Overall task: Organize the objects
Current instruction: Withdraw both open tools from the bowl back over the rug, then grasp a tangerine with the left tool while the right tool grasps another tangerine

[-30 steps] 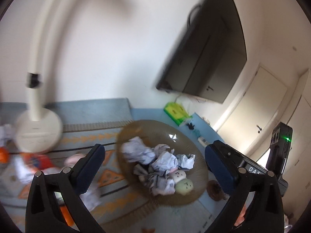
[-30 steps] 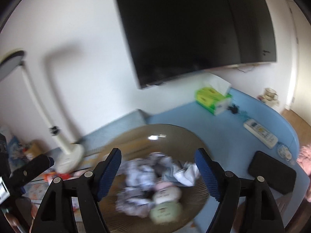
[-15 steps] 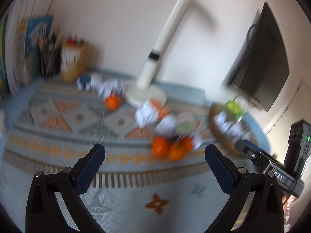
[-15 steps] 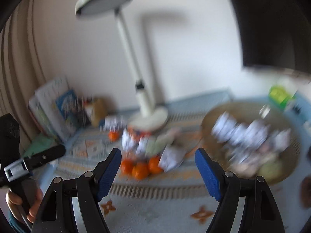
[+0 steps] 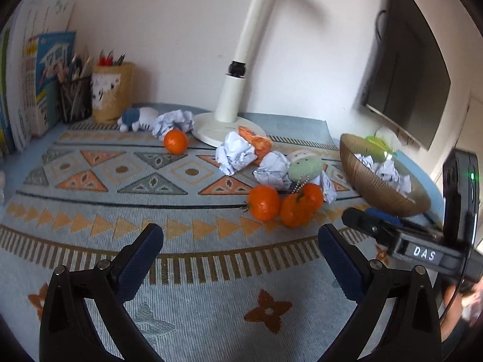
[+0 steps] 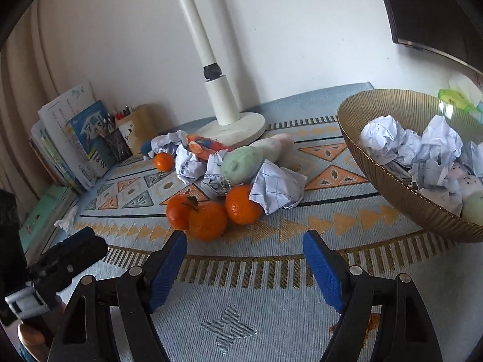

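- Left wrist view: left gripper jaws wide, nothing between them, over the mat.
- Right wrist view: right gripper likewise wide and empty; its black body shows at the right edge of the left view.
- Three oranges lie just ahead of the right jaws, slightly left of centre, touching each other; ahead and right of the left jaws.
- Paper balls and a green plush sit just behind the oranges, touching them. A fourth orange lies farther ahead, near the lamp base.
- Bowl is ahead-right of the right gripper, already holding paper balls and plush.
- Risk: the oranges are round and packed together; closing on one may roll the others off across the mat.
- Risk: paper leans on the rightmost orange, so a grasp there may catch paper as well.
- Risk: both grippers aim at the same cluster and could collide.
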`<move>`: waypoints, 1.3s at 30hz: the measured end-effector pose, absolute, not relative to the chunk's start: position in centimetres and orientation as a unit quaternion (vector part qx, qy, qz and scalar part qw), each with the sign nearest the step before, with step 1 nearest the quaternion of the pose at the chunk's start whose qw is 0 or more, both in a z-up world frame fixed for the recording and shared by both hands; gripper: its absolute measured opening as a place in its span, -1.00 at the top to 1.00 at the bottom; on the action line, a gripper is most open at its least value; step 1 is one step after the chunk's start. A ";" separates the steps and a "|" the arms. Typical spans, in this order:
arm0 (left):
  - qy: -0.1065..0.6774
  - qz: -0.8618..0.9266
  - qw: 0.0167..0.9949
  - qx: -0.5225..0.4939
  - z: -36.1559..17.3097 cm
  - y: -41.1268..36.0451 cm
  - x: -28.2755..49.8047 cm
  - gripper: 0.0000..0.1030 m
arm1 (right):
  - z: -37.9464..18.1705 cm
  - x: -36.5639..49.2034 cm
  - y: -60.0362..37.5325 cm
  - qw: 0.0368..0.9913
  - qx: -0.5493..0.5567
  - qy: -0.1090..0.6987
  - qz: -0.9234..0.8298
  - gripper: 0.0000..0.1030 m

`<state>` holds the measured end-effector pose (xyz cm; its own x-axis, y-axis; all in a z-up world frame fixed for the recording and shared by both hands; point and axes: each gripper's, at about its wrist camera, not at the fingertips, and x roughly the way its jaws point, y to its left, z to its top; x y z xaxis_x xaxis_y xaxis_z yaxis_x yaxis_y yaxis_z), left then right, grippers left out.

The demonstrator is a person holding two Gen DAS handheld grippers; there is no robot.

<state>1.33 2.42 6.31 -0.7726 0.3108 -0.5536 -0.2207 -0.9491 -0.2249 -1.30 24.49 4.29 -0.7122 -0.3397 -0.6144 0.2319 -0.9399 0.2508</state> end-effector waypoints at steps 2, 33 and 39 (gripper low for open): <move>-0.069 0.938 0.144 -0.306 6.4 2.6 1.3 -0.98 | 4.4 -1.1 24.3 0.154 0.344 -0.073 -0.923 -0.51; -0.103 0.937 0.130 -0.307 6.1 1.1 0.9 -0.98 | 4.4 -0.5 22.5 0.146 0.331 -0.015 -0.932 -0.50; -0.102 0.932 0.139 -0.320 5.9 1.2 0.4 -0.94 | 4.0 -1.1 22.0 0.160 0.351 -0.009 -0.923 -0.02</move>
